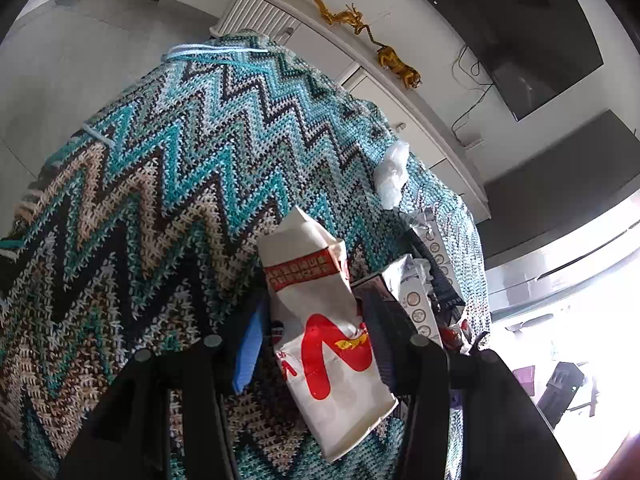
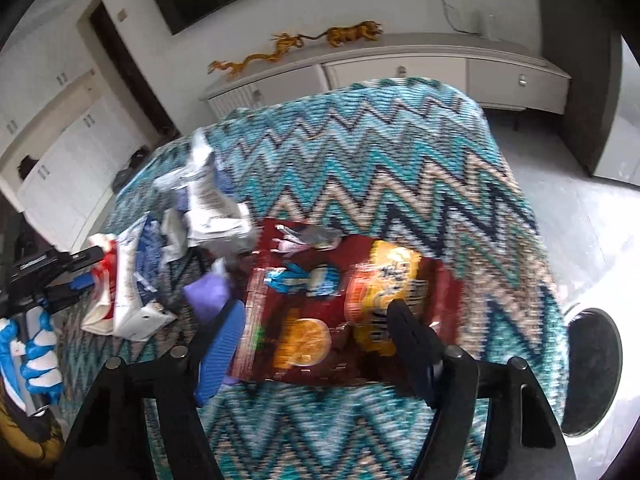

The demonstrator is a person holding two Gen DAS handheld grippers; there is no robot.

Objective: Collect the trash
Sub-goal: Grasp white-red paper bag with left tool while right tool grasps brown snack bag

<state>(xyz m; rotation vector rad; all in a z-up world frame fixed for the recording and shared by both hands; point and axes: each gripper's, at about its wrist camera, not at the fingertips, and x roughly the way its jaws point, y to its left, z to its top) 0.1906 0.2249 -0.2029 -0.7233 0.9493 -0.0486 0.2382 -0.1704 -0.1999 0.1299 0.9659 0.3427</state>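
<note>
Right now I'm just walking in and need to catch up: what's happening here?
A person is collecting trash from a table under a teal zigzag knitted cloth. The left gripper is shut on a white paper bag with red print. The right gripper is open, straddling a dark red snack packet. More crumpled white wrappers lie beside it.

A zigzag-knit blanket [image 2: 400, 152] carries the litter — red snack bag [image 2: 340, 304], crumpled white wrappers [image 2: 212, 208].

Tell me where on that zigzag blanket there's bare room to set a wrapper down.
Bare: the knitted zigzag blanket beyond the dark red snack bag, towards the white cabinet, and its right edge by the round dark bin. Crowded: the crumpled white wrappers left of the bag.
</note>
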